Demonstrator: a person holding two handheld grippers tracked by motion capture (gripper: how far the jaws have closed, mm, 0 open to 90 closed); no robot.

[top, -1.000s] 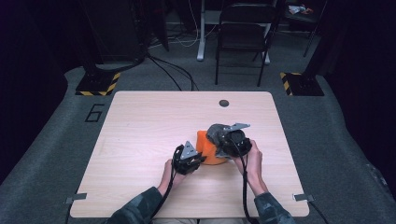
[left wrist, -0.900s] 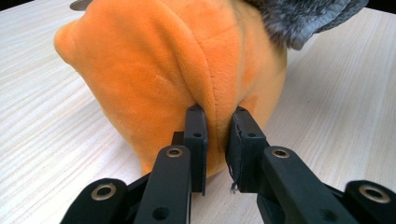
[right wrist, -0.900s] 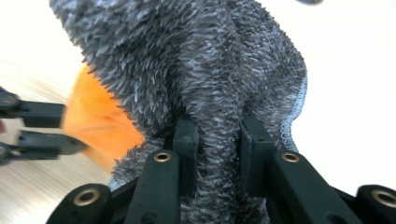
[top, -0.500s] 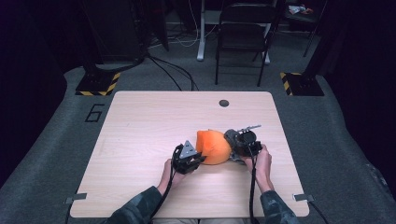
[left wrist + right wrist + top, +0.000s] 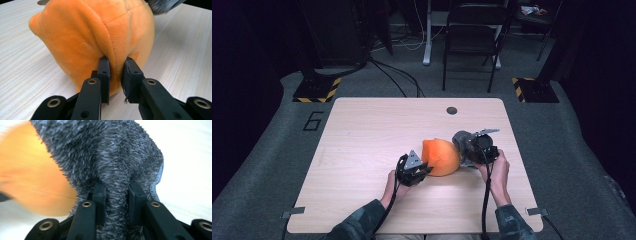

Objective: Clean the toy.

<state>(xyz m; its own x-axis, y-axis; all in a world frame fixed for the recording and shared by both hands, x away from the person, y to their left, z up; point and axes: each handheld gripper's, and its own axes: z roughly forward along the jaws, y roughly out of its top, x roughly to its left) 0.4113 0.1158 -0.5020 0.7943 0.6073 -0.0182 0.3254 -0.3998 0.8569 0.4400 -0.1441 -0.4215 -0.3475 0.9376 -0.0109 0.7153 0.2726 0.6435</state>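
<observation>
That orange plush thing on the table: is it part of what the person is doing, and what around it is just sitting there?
In use:
- orange plush, pinched by the left tool
- grey fuzzy cloth, pinched by the right tool

Just lying about:
- black chair behind the table
- cables on the floor

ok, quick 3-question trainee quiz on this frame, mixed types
1. True or false: the left gripper is shut on the orange plush.
2. What does the right gripper pinch? A) grey cloth B) cable C) chair
3. In the high view, the plush lies between the two ____.

Key: 1 true; 2 A; 3 grippers.
</observation>
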